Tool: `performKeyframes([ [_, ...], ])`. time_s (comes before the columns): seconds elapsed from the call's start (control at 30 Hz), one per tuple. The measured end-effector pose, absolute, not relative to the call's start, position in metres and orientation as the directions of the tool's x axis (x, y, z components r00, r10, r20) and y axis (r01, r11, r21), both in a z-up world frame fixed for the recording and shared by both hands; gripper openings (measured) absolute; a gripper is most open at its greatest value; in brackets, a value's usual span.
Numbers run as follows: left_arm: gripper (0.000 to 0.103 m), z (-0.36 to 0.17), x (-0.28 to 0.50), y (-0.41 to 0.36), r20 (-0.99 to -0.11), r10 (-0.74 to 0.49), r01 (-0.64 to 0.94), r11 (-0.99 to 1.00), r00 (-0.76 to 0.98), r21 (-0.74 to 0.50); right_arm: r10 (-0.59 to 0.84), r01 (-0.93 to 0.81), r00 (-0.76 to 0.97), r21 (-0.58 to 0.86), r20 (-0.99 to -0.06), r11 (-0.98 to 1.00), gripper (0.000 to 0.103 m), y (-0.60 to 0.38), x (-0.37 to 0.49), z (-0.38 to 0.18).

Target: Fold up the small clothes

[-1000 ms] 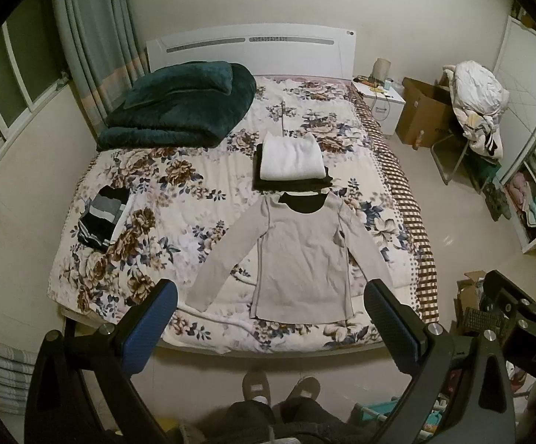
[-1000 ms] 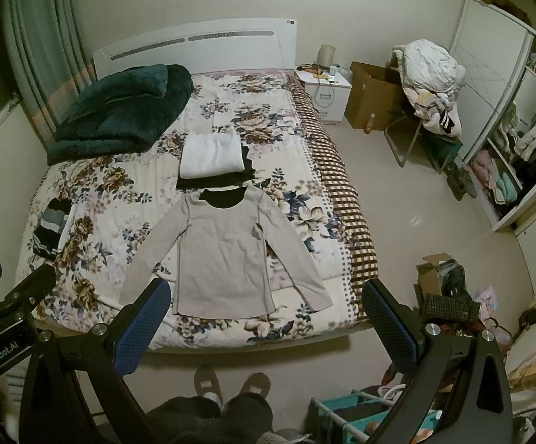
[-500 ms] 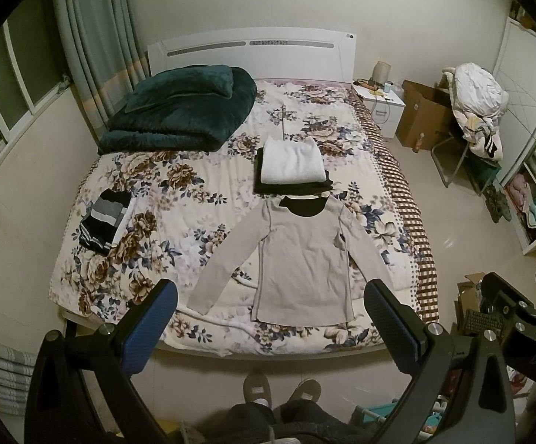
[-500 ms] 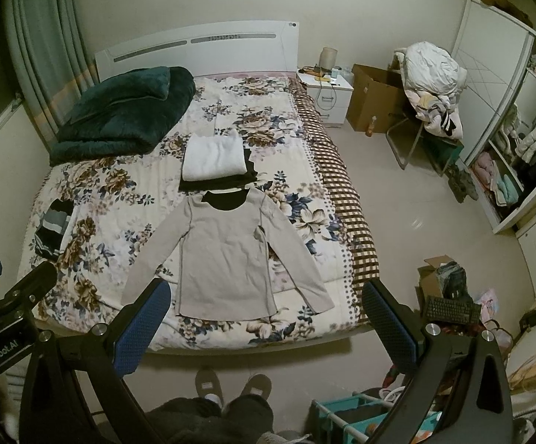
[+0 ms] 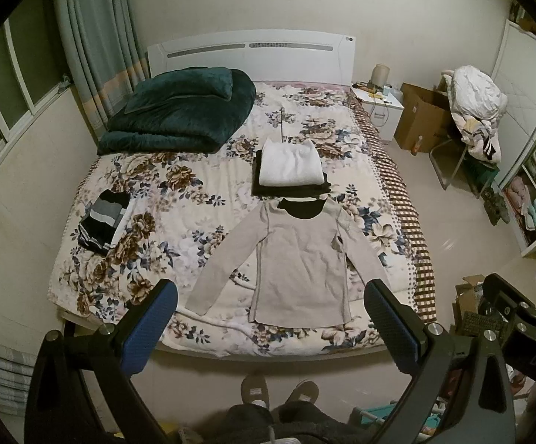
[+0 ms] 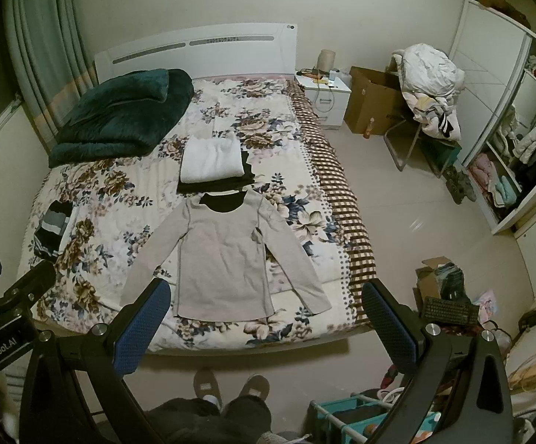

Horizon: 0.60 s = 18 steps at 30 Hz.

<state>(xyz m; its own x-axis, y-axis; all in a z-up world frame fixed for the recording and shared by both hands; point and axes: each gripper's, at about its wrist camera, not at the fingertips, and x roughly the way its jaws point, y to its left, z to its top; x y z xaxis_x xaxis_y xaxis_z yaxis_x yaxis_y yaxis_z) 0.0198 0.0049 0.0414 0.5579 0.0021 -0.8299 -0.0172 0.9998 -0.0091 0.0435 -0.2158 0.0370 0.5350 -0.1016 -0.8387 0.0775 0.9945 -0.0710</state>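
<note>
A beige long-sleeved knit top [image 5: 299,259] lies flat near the foot edge of the floral-quilted bed [image 5: 164,222], sleeves angled outward, collar just beside a folded white towel-textured garment [image 5: 290,164] stacked on black cloth. Both the left gripper [image 5: 268,318] and right gripper [image 6: 264,314] hover above the floor, blue-padded fingers spread wide, holding nothing.

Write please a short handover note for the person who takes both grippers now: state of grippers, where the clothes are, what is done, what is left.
Left gripper: open, empty, above the bed's foot.
Right gripper: open, empty, beside it.
Beige long-sleeved shirt: flat on the floral bedspread, sleeves spread, not yet folded.
Done: white folded garment on a black folded one, behind the collar.
Striped dark clothes at the bed's left edge.
</note>
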Motion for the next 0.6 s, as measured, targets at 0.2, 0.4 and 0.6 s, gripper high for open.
performKeyframes([
  [0.2, 0.103, 0.041, 0.0184, 0.005, -0.828, 0.003, -0.017, 1.0, 0.561, -0.008, -0.101, 0.077, 0.536, -0.071, -0.838, 0.995, 0.103, -0.2157, 0.0423, 0.0365],
  [0.4, 0.103, 0.0411, 0.0176, 0.0047, -0.827, 0.001, -0.018, 1.0, 0.562, -0.011, -0.101, 0.078, 0.539, -0.07, -0.836, 0.994, 0.103, -0.2152, 0.0422, 0.0374],
  [0.6, 0.103, 0.0408, 0.0164, 0.0049, -0.825, 0.002, -0.017, 1.0, 0.564, -0.009, -0.101, 0.078, 0.541, -0.07, -0.835, 0.995, 0.103, -0.2168, 0.0421, 0.0385],
])
